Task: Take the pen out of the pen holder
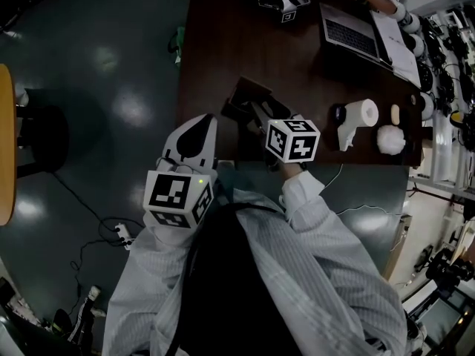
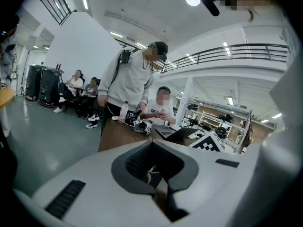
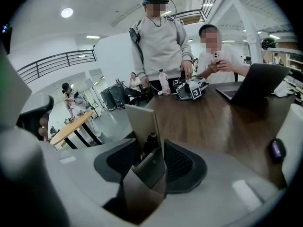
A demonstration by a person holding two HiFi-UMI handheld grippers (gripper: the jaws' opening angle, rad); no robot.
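Note:
The pen holder [image 1: 249, 95], a tan box with a tall back panel, stands near the front of the dark wooden table [image 1: 223, 35]. In the right gripper view the pen holder [image 3: 142, 119] sits between the black pads, with a dark pen [image 3: 149, 143] upright inside it. My right gripper [image 3: 150, 151] is open around the holder. In the head view the right gripper [image 1: 252, 111] reaches in from the lower right. My left gripper [image 1: 210, 119] hovers just left of the holder, off the table's edge. The left gripper [image 2: 152, 142] has its tips together, with nothing clearly held.
A laptop [image 1: 352, 32] and another marker-cube gripper [image 1: 282, 2] lie at the far end, where people stand and sit. A white roll [image 1: 364, 113], a black mouse [image 1: 338, 113] and a white ball-like thing [image 1: 390, 139] lie to the right. The table's left edge drops to floor.

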